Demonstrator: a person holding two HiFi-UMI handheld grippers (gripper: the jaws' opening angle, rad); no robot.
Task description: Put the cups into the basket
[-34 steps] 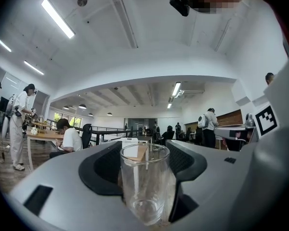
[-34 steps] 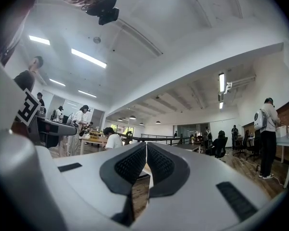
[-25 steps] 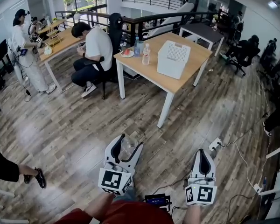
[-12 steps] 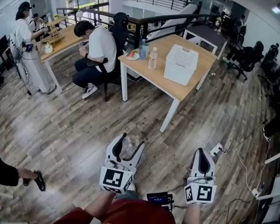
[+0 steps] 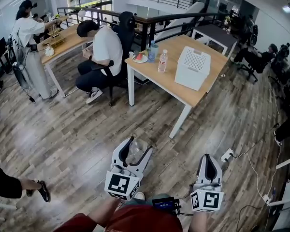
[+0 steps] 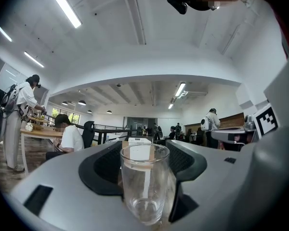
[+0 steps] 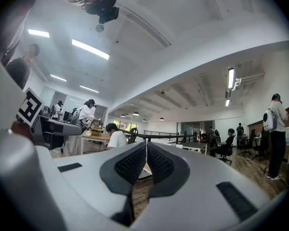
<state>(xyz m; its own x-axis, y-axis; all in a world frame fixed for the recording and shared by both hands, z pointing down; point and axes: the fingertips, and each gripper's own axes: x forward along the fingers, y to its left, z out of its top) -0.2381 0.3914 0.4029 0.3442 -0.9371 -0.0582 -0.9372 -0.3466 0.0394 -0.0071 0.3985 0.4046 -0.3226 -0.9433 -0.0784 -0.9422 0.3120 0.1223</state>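
A clear glass cup (image 6: 144,183) stands upright between the jaws of my left gripper (image 5: 136,149), which is shut on it; in the head view the cup (image 5: 135,152) shows low and centre, above the wooden floor. My right gripper (image 5: 210,163) is shut with nothing in it, its black pads (image 7: 145,165) pressed together. A white perforated basket (image 5: 193,67) sits on a wooden table (image 5: 176,88) ahead, well beyond both grippers. In the left gripper view the basket (image 6: 138,141) shows small behind the cup's rim.
On the table near the basket stand two bottles (image 5: 162,61) and a plate (image 5: 140,58). A seated person (image 5: 102,50) on a chair is at the table's left. Another person (image 5: 26,35) stands at a far desk. A power strip (image 5: 226,154) and cables lie on the floor at right.
Both grippers and the camera have moved forward across the floor; the table and basket look slightly nearer and further right. The cup stays gripped in the left gripper.
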